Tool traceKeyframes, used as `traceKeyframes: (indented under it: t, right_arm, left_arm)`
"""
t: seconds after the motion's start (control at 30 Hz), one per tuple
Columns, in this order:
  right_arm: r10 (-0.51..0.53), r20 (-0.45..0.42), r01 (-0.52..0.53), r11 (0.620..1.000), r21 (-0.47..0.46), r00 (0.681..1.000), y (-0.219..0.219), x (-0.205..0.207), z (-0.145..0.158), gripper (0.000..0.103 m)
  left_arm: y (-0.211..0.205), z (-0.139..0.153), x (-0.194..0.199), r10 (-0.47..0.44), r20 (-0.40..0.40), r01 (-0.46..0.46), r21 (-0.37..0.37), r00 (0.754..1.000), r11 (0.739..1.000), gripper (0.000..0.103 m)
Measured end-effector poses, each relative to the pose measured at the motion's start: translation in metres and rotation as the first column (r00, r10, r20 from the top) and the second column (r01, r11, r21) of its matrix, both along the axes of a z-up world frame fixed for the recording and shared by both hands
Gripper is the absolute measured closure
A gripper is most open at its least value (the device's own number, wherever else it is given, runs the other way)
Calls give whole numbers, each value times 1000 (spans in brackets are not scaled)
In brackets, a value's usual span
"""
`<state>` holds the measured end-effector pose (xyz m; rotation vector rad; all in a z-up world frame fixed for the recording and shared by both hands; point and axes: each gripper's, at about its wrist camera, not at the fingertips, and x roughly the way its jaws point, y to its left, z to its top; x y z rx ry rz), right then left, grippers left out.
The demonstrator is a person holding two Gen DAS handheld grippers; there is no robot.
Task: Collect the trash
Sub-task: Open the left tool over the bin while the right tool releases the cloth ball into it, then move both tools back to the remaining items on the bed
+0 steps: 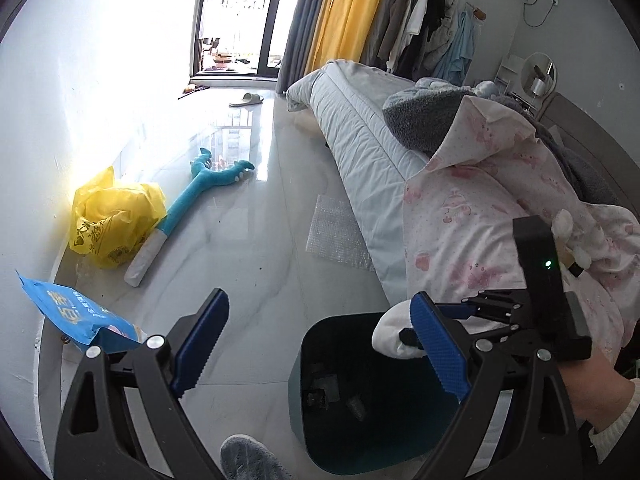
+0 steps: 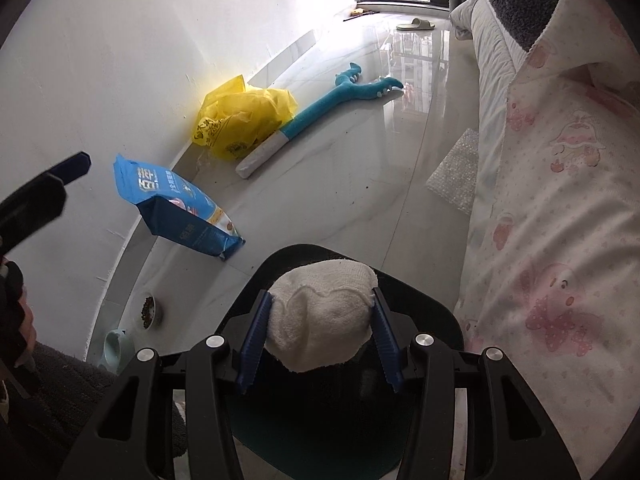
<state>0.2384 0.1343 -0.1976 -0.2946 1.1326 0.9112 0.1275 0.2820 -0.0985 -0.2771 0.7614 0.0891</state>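
Over the bin (image 2: pixel 432 312), a white wad (image 2: pixel 320 320) is being gripped between the right gripper (image 2: pixel 318 332) fingers, apparently for dropping in; the left gripper (image 1: pixel 320 344) is being held wide open, empty.

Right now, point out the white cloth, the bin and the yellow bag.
white cloth (image 2: pixel 320 316), right wrist view, middle of the wad.
bin (image 1: pixel 304 344), left wrist view, near rim.
yellow bag (image 1: pixel 116 220), left wrist view, crumpled middle.

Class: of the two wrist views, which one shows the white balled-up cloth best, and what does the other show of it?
The right wrist view. There the white cloth sits whole and central, squeezed between the right gripper pads above the dark bin. The left wrist view shows only part of the cloth, at the side, hidden partly behind a blue pad.
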Motion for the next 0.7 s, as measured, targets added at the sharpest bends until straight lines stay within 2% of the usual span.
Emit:
traceKeyframes:
  t: [0.13,0.2,0.3,0.4,0.7]
  right_arm:
    - [13,-4,-13,999,-40,1000,3,-3,-11,53]
    - [15,-11,-16,999,-52,1000,2,-4,-14,52]
    - [21,-12,-22,997,-69,1000,1,-6,-15,45]
    - [14,-4,-14,998,-65,1000,-3,-8,-10,31]
    - [-20,33,20,1000,-5,999,-27,-6,18,28]
  left_arm:
    - [1,9,-3,10,31,-10,-2,999,1000,9]
    - [2,14,-3,14,54,-13,-28,998,1000,9]
    - [2,23,-4,16,94,-12,-52,995,999,9]
    - [-2,34,-3,18,130,-11,-58,991,998,9]
    - [-25,53,8,0,197,9,-44,980,999,8]
